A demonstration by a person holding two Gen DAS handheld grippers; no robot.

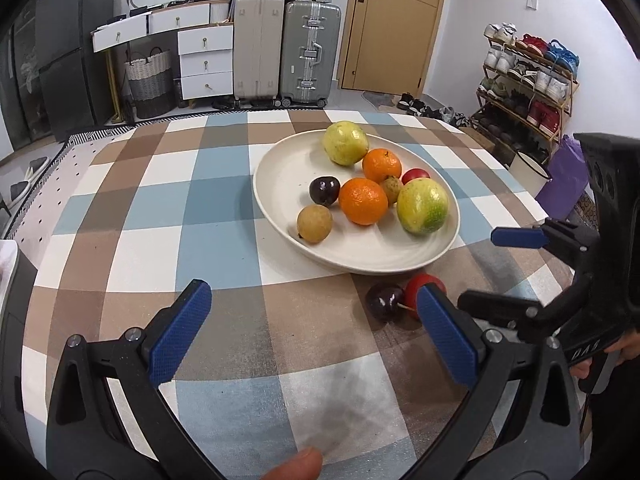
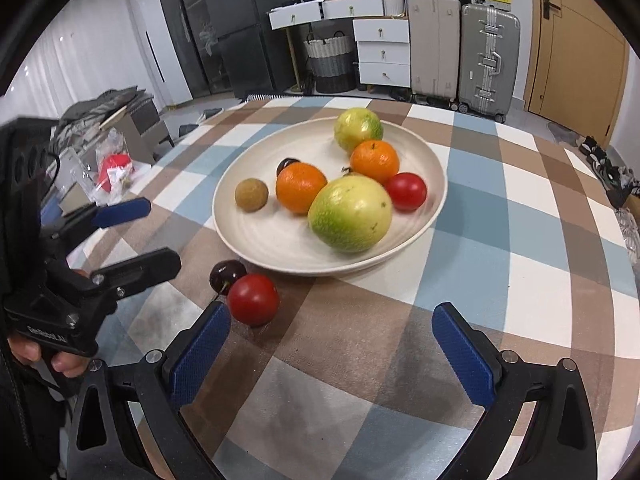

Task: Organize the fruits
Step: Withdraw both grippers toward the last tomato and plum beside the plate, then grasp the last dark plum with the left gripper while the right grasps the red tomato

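Both views are evenly and brightly lit by soft indoor light from above. Shadows are faint: a pale one lies under the plate (image 1: 280,184) rim, and small dark ones under the two loose fruits beside it. White glints sit on the dark cherry (image 1: 385,301) and the red tomato (image 2: 253,299). Fisheye bending curves the checked surface (image 1: 168,208) and the door (image 1: 394,24), and black vignette fills the corners. The right wrist view is slightly soft, with the big green fruit (image 2: 350,213) a little blurred.
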